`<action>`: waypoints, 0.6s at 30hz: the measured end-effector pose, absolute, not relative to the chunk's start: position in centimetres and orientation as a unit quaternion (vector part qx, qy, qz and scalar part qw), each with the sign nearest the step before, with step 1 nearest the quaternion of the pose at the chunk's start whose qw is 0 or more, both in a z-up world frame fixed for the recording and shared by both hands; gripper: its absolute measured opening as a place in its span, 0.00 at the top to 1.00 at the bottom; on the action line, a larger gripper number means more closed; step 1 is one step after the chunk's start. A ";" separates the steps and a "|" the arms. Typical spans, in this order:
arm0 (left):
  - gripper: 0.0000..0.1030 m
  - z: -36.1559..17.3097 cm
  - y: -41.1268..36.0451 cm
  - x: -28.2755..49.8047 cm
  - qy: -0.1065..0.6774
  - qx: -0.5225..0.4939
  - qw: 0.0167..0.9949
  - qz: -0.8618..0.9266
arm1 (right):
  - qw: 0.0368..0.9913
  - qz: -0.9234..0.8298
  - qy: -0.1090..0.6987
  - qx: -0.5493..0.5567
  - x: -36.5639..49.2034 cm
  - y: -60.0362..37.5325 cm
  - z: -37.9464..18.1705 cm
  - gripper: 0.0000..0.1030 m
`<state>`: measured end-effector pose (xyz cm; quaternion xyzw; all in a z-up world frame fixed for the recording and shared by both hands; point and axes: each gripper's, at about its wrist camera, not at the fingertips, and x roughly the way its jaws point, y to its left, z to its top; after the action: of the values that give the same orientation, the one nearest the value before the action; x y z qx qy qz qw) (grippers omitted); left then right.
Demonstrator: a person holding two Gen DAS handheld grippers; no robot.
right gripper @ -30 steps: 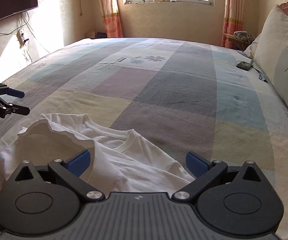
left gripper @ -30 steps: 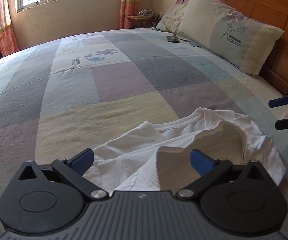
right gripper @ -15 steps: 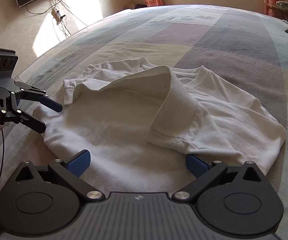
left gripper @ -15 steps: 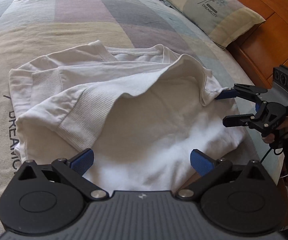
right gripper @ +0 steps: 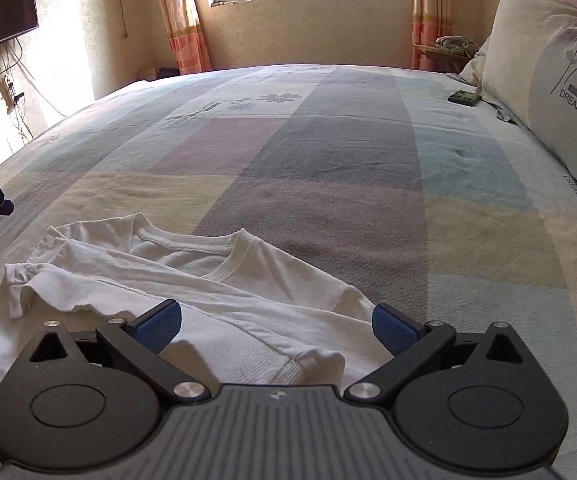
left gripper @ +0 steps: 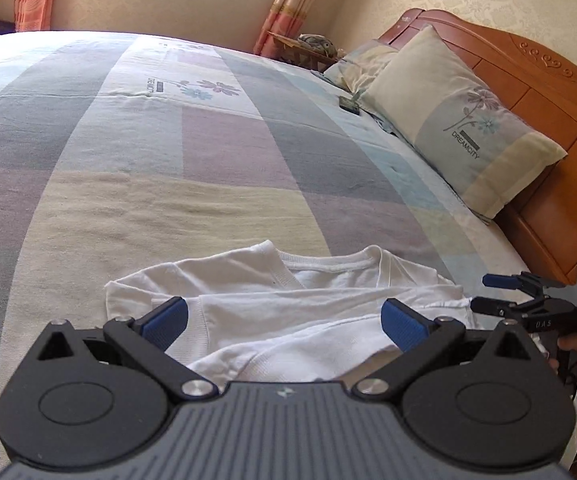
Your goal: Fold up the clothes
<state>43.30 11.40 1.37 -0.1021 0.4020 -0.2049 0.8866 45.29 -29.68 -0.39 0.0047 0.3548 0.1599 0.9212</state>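
My left claw (left gripper: 284, 320) and right claw (right gripper: 274, 322) gape empty over the soft, ribbed-collar white shirt (left gripper: 288, 312), low on the patchwork bed (right gripper: 328, 148).

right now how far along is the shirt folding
Partly done: the white t-shirt lies on the bedspread with its lower part already folded up over the body, collar showing. Nothing is in hand: the left gripper and right gripper are both open with bare fingers. Left to do: the loose, uneven layers and sleeves need folding in and flattening.
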 end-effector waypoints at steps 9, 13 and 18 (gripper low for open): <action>0.01 -3.3 11.5 41.7 0.463 -0.127 0.844 -0.238 | 0.887 0.281 0.367 -0.005 41.2 -26.0 0.0 0.00; 0.01 -4.7 11.6 42.9 0.467 -0.161 0.835 -0.242 | 0.885 0.284 0.368 -0.029 39.5 -24.3 -0.6 0.00; 0.01 -3.3 13.1 46.0 0.421 -0.230 0.851 -0.215 | 0.882 0.279 0.378 -0.027 38.1 -24.5 -1.2 0.00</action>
<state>46.00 13.15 -3.25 -0.2302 0.4209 -0.2146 0.8508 38.12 -24.46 -1.17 -0.0272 0.3780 0.2791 0.8823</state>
